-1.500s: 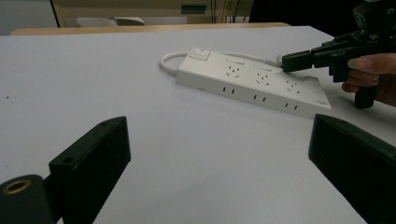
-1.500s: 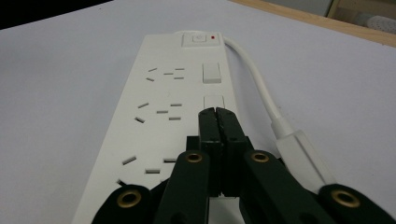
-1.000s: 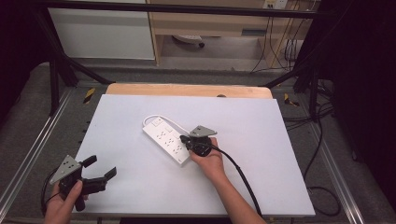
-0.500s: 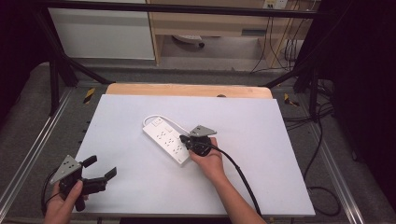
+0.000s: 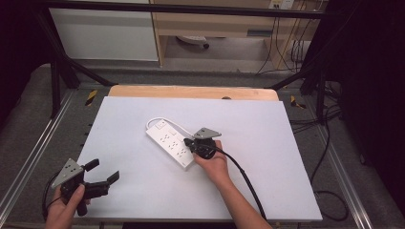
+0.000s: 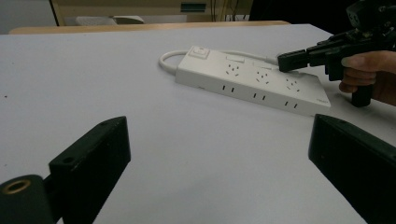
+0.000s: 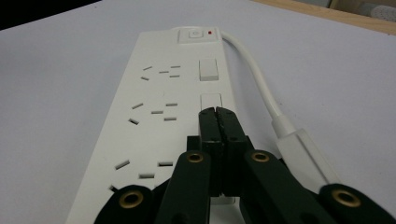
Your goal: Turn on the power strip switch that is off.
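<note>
High view: the power strip (image 5: pixel 173 144) lies mid-surface (image 5: pixel 267 143), open room all round.

Left gripper view: the left gripper (image 6: pixel 224 158) stands spread, empty (well clear of the strip).

Right gripper view: the right gripper (image 7: pixel 217 114), pressed together, tips on a rocker switch (image 7: pixel 210 101). The strip is probably light, rigid, slippery; grip across its long sides.

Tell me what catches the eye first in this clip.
A white power strip lies mid-table on the white sheet, cord curling behind it. The right claw, shut, rests its tips on a switch of the strip. The left claw waits open at the sheet's near left corner.
</note>
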Tool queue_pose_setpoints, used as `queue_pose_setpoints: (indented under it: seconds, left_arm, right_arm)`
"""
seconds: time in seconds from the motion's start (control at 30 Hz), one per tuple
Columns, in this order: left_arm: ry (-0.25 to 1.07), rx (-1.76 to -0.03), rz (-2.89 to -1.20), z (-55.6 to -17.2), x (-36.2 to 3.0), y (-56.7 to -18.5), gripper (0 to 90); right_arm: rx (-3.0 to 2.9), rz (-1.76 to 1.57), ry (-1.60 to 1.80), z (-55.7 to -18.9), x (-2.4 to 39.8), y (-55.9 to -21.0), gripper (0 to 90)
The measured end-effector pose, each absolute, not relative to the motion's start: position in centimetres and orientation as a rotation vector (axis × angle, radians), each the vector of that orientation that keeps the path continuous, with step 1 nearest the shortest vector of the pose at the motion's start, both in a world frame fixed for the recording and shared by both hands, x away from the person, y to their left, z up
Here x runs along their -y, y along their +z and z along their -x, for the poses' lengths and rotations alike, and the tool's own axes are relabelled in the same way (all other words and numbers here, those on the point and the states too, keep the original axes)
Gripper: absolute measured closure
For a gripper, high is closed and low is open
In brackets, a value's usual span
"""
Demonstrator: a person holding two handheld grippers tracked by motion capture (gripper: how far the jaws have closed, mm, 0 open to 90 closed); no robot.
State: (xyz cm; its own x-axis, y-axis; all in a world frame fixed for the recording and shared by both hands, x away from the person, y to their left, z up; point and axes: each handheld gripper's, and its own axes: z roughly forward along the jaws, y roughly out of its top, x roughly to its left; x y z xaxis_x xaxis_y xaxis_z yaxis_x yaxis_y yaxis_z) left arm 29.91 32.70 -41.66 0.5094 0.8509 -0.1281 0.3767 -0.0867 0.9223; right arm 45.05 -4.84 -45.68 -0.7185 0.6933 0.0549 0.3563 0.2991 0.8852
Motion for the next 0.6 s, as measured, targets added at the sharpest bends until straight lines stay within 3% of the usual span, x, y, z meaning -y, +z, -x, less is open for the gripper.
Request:
queue_pose_setpoints:
  seconds: [0.6]
  left_arm:
    - [0.554, -1.053, -1.683, -29.9, -32.7, -41.7, 5.7]
  right_arm:
    - [-2.208, -0.938, 1.422, -44.8, 5.3, -44.5, 88.1]
